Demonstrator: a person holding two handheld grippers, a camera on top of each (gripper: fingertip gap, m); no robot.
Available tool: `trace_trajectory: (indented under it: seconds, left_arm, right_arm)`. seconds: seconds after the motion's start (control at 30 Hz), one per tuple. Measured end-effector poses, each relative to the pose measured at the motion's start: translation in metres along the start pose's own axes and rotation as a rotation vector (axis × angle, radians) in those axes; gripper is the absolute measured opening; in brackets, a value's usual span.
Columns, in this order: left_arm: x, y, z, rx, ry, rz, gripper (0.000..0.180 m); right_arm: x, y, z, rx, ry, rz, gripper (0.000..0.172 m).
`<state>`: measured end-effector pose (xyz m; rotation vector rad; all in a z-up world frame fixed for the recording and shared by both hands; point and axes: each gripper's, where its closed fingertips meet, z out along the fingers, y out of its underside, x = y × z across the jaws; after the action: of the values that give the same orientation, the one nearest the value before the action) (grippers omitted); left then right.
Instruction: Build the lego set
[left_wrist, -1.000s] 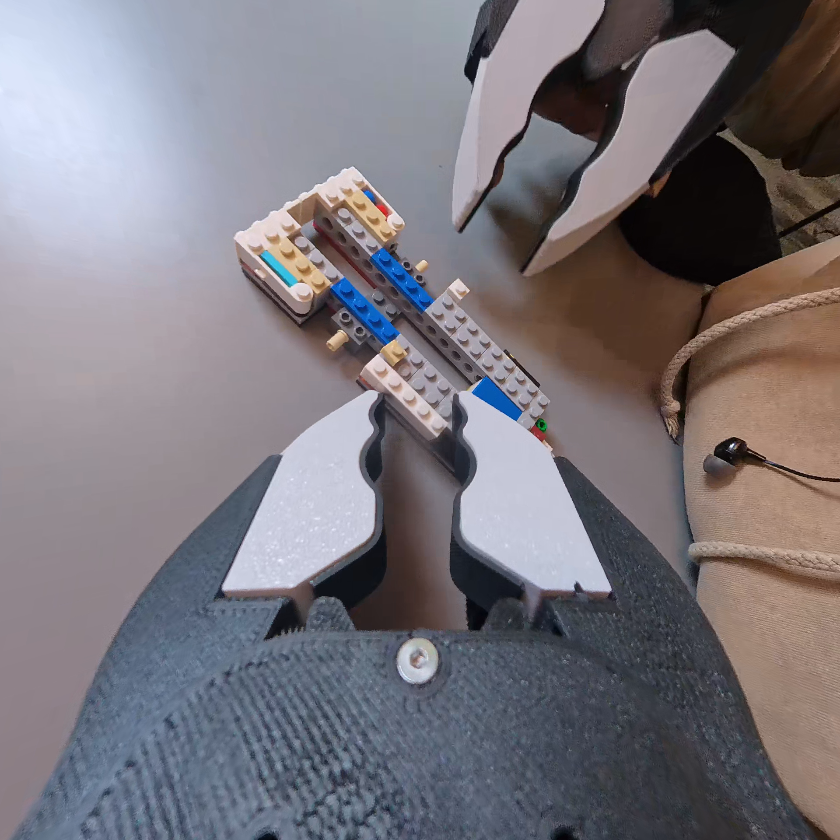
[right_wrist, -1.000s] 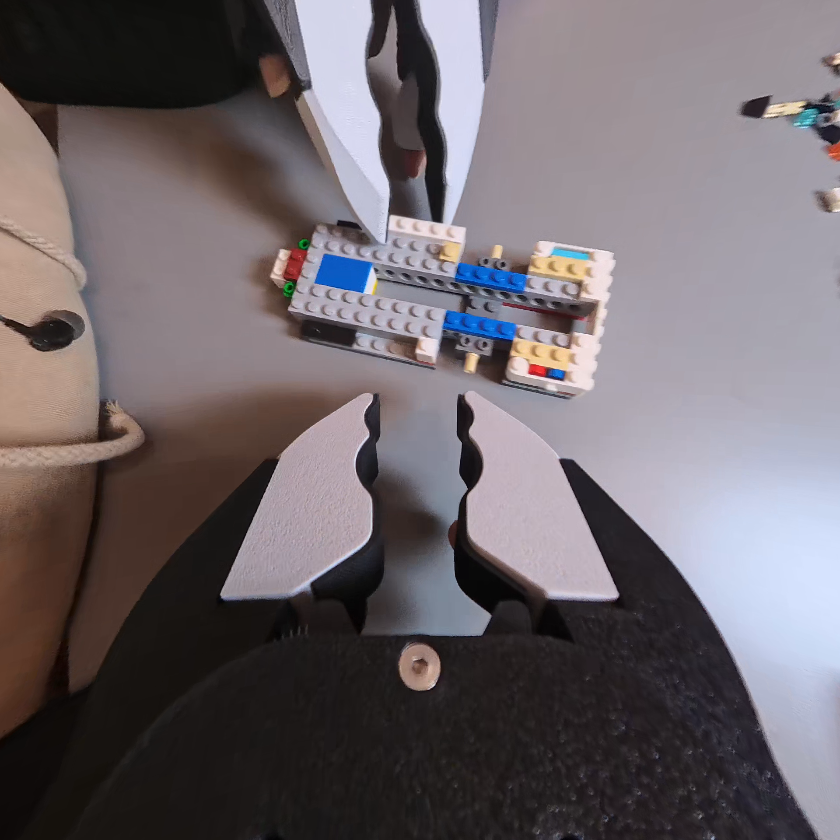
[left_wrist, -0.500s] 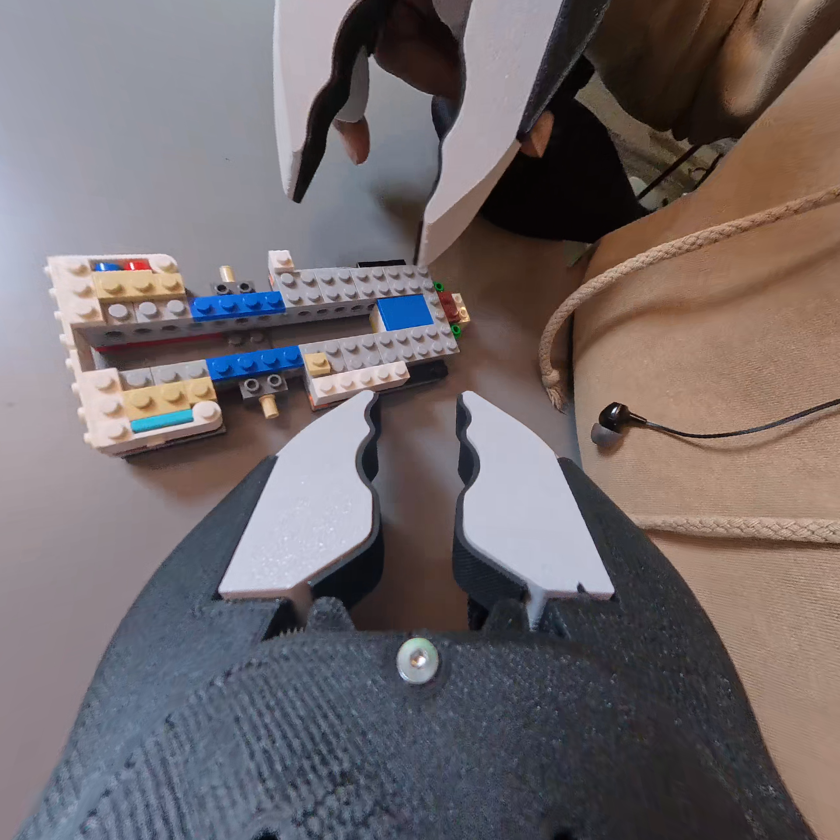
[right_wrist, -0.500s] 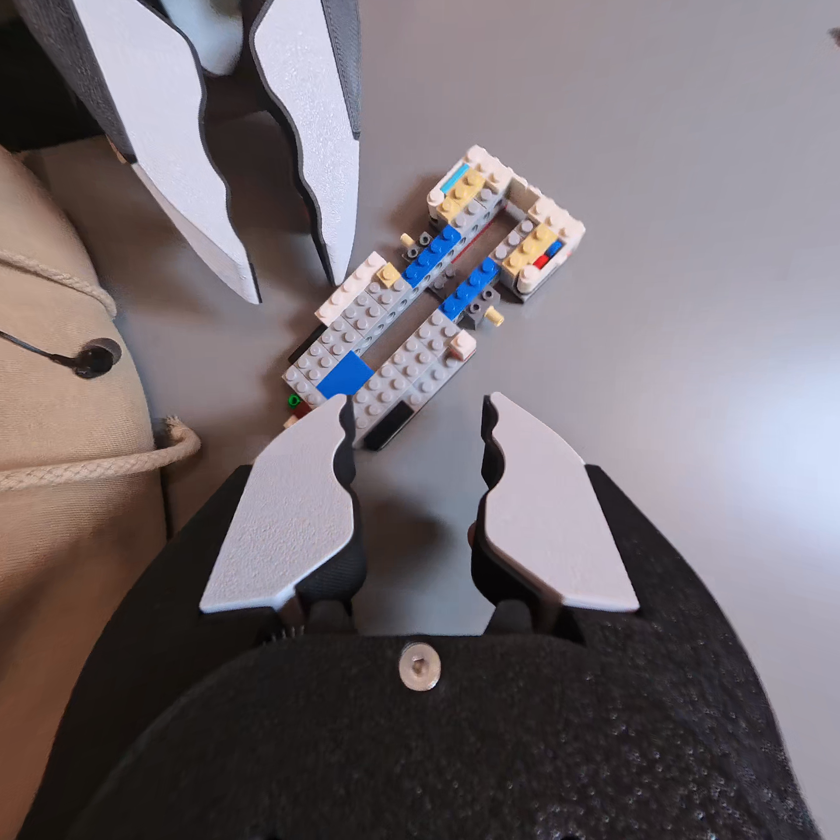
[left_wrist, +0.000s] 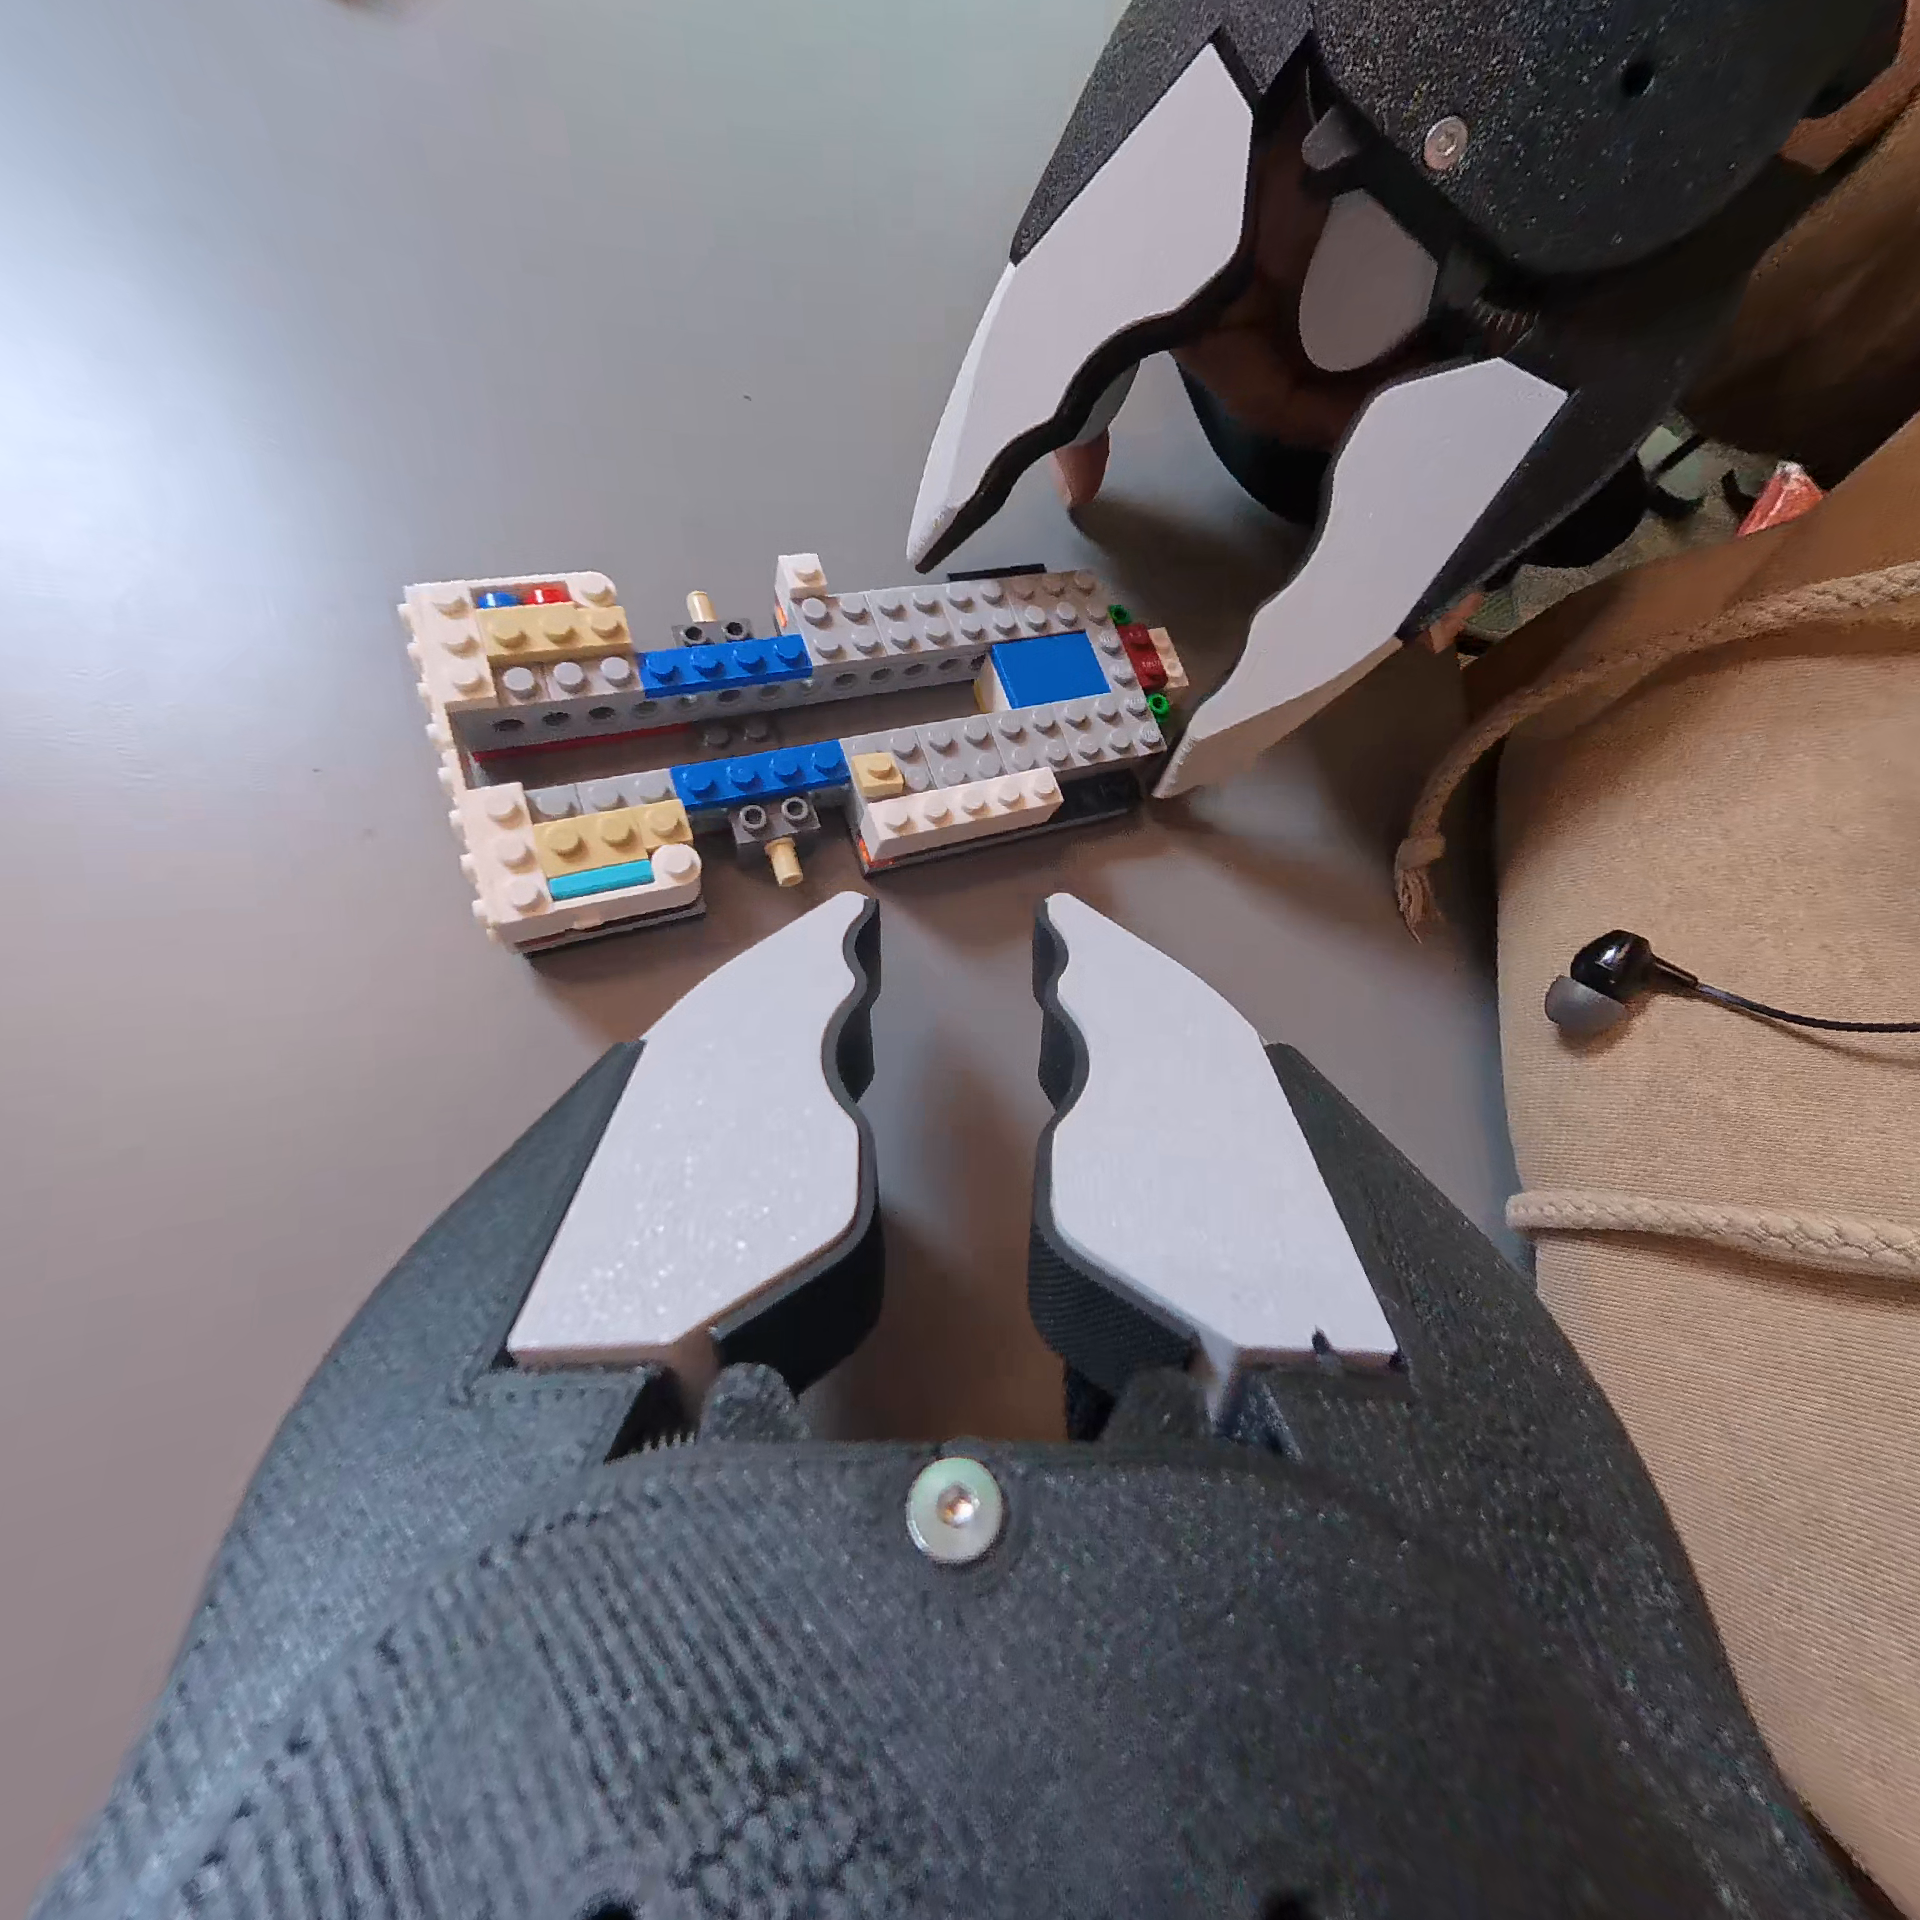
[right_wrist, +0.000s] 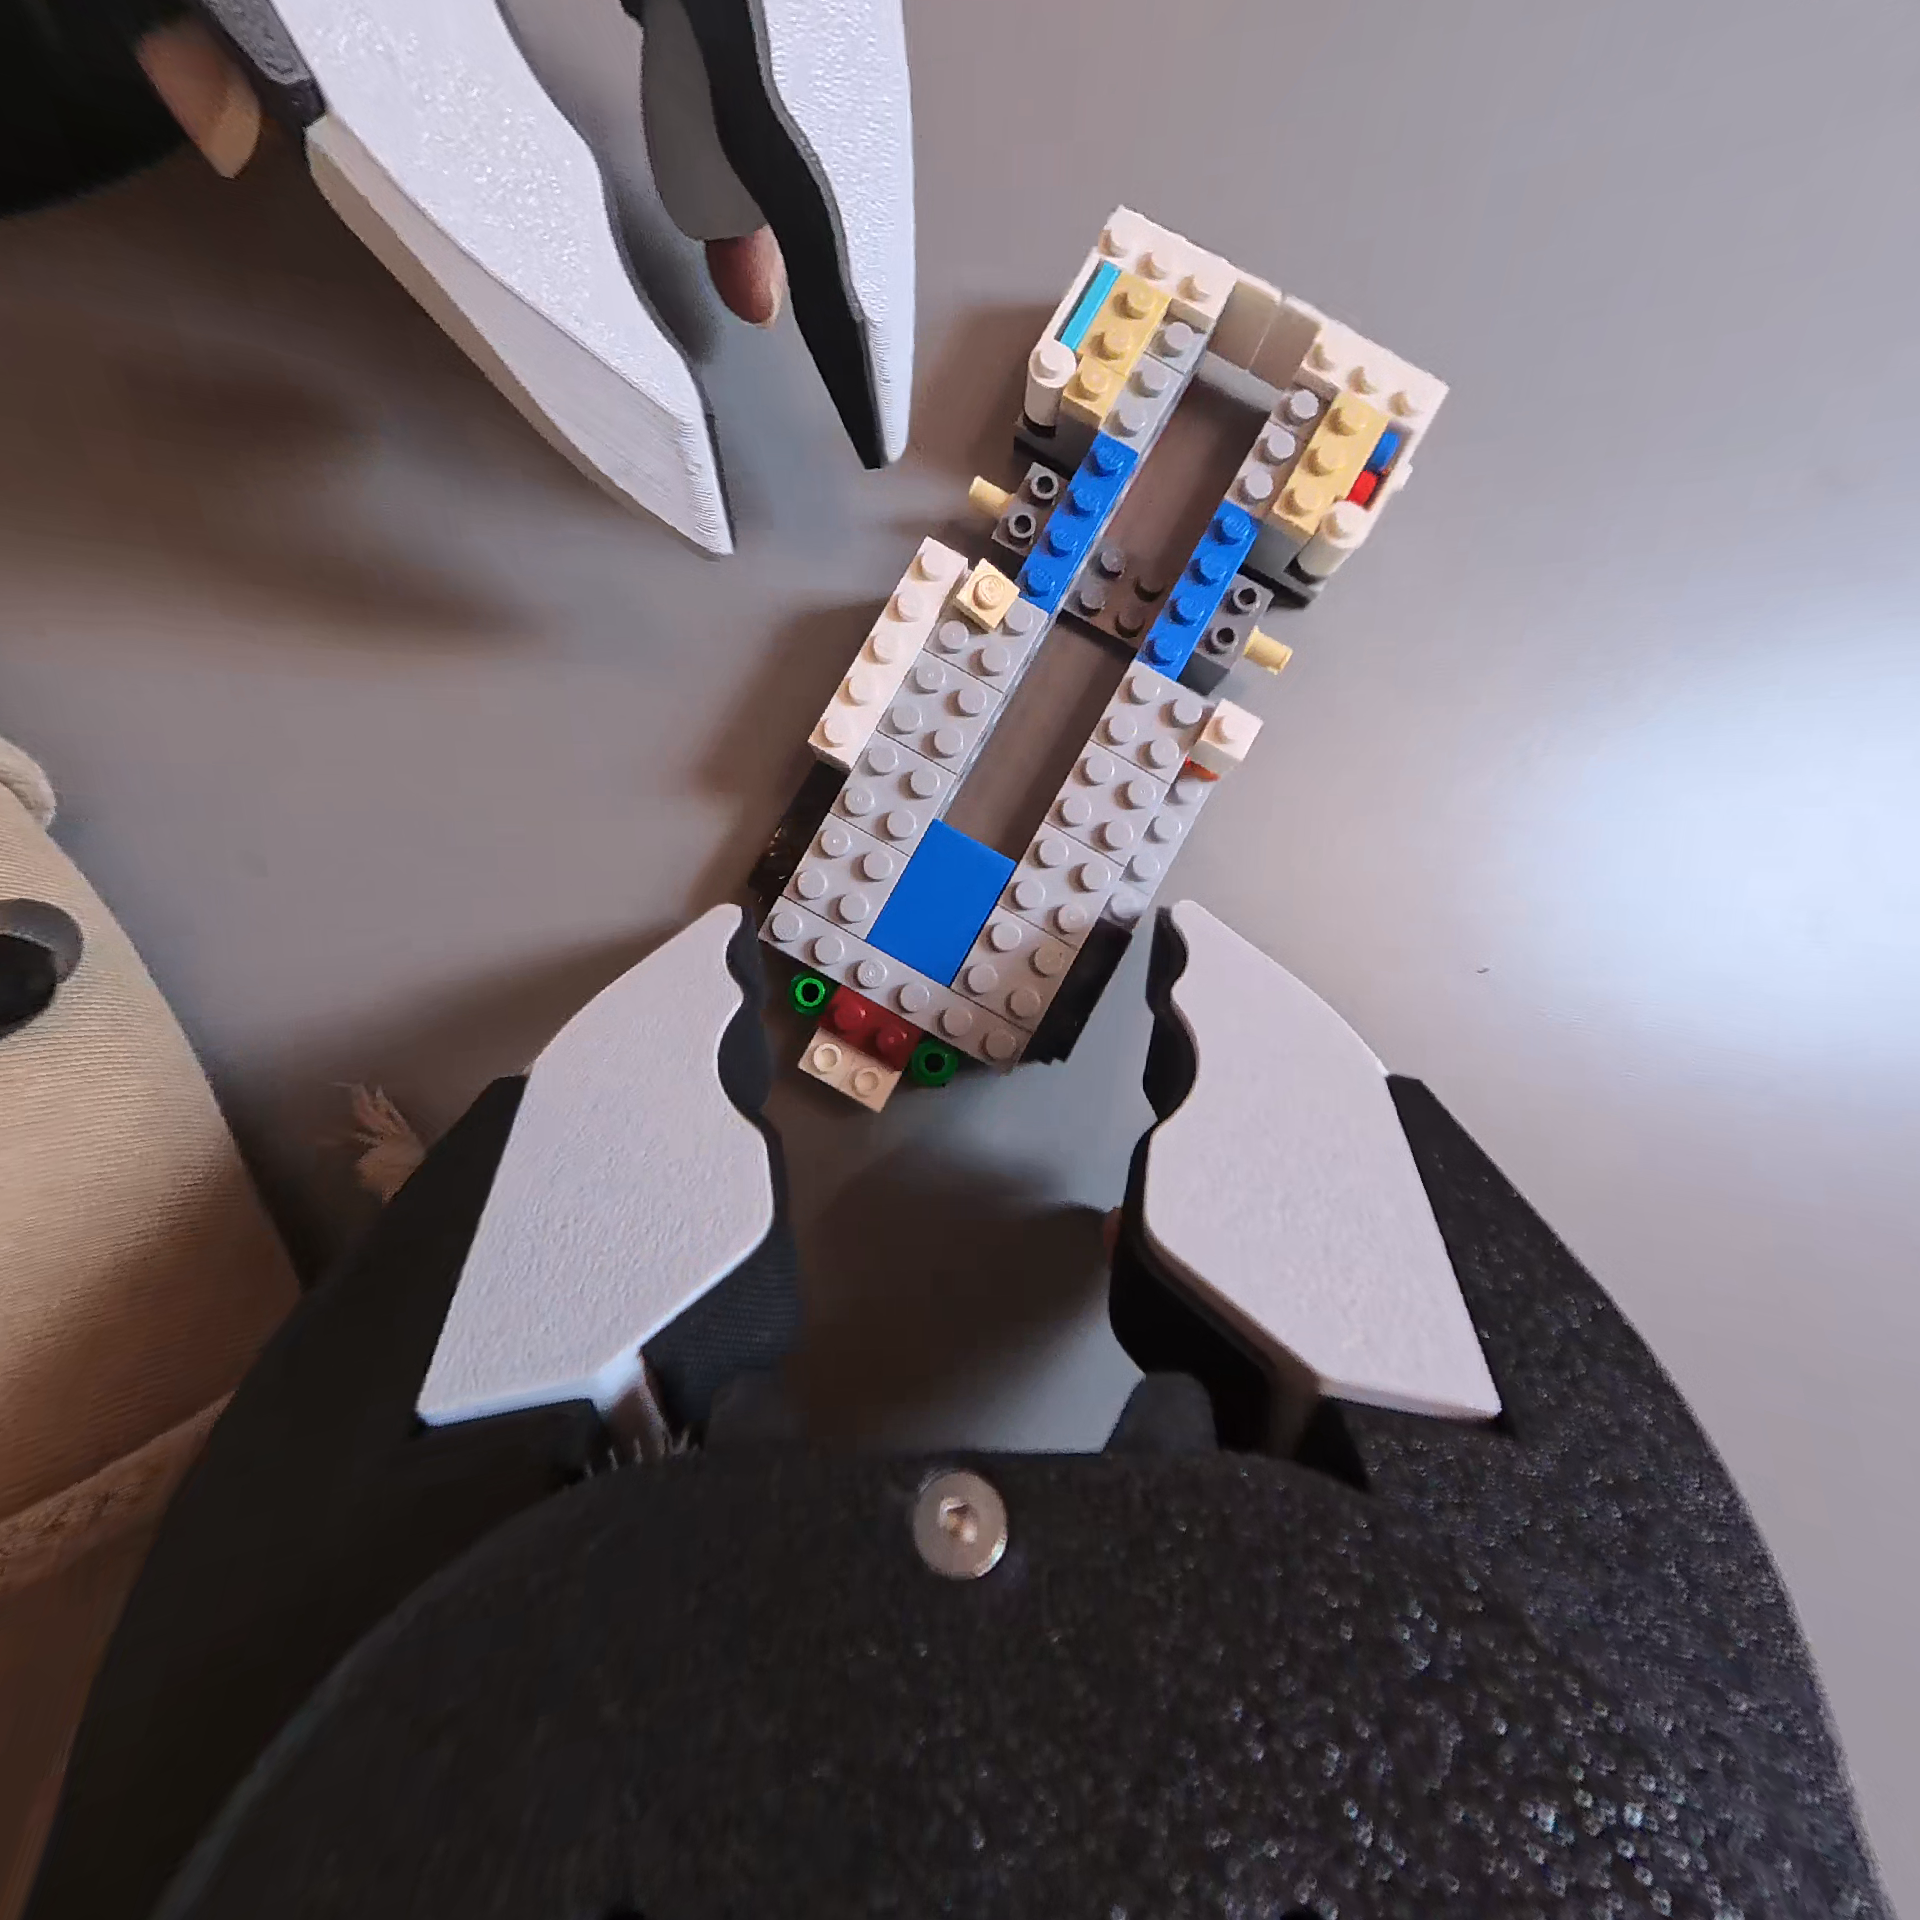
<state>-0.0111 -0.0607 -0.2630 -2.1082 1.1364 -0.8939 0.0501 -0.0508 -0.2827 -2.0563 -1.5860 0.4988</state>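
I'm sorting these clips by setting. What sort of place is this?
Probably a desk or tabletop where a seated person works, though little of the room shows. A plain grey table carries one toy brick model, and a beige hooded top with an earbud presses close at its edge.

Left hand-held gripper (left_wrist: 956, 914) with fingers narrowly parted, bare; right hand-held gripper (right_wrist: 951, 925) spread wide, fingertips low.
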Motion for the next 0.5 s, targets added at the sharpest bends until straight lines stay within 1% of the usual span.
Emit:
trace_trajectory:
  seconds: [0.17,0.5]
  left_arm:
    - [-0.003,0.001,0.0,-0.002,-0.01,0.001,0.027]
    - [-0.007,0.004,0.002,-0.013,-0.027,0.002,0.027]
  right_arm:
    - [0.008,0.003,-0.001,-0.017,-0.003,-0.012,0.068]
    - [0.023,0.007,-0.003,-0.026,0.011,-0.023,0.069]
